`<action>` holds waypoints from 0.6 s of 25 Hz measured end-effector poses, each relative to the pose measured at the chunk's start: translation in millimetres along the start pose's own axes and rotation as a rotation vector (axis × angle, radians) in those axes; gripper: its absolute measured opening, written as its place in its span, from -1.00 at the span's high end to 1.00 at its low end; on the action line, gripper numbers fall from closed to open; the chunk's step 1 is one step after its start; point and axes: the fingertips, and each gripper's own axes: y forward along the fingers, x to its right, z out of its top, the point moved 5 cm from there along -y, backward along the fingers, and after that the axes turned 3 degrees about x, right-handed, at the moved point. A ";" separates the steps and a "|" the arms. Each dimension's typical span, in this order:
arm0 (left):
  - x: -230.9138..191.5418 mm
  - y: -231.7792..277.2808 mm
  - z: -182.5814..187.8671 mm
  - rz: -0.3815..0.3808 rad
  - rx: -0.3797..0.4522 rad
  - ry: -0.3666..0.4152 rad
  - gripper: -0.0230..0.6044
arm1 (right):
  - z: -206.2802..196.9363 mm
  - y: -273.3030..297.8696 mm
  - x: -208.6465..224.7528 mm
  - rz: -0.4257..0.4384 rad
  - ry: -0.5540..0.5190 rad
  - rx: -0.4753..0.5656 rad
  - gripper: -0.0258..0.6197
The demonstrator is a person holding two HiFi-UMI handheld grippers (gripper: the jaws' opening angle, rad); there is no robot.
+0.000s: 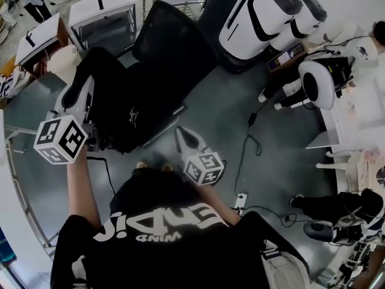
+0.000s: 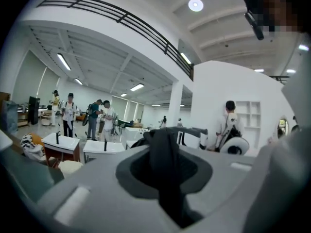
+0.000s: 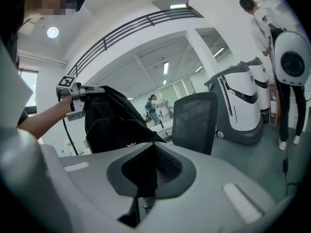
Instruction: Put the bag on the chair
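Observation:
A black mesh office chair (image 1: 174,47) stands ahead of me on the grey floor. The black bag (image 1: 120,104) hangs over its seat, and whether it rests on the seat I cannot tell. My left gripper (image 1: 77,98) is shut on the bag's top at the chair's left. In the left gripper view the bag's black fabric (image 2: 163,154) is pinched in the left gripper (image 2: 163,144). My right gripper (image 1: 180,134) is near the seat's front right corner, jaws shut with nothing seen between them. From the right gripper (image 3: 150,164) view I see the bag (image 3: 112,123) and the chair's backrest (image 3: 194,120).
Large white machines (image 1: 264,11) stand close behind the chair on the right. White tables (image 1: 102,8) stand at the back left. A cable (image 1: 249,137) trails across the floor on the right. A person with a round white pack (image 1: 316,83) is at the far right.

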 end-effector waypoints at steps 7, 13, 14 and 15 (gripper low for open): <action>7.0 51.8 -8.6 -0.062 -0.015 0.000 0.75 | 1.8 0.2 30.5 -0.058 0.018 0.006 0.92; 2.3 99.5 -9.1 -0.081 -0.026 -0.009 0.75 | 12.5 22.7 46.1 -0.063 0.030 0.008 0.92; 1.5 106.0 -11.0 -0.084 -0.031 -0.011 0.75 | 14.0 24.7 48.6 -0.067 0.032 0.008 0.92; 1.4 111.4 -13.9 -0.087 -0.037 -0.013 0.75 | 14.2 25.7 51.2 -0.072 0.034 0.008 0.92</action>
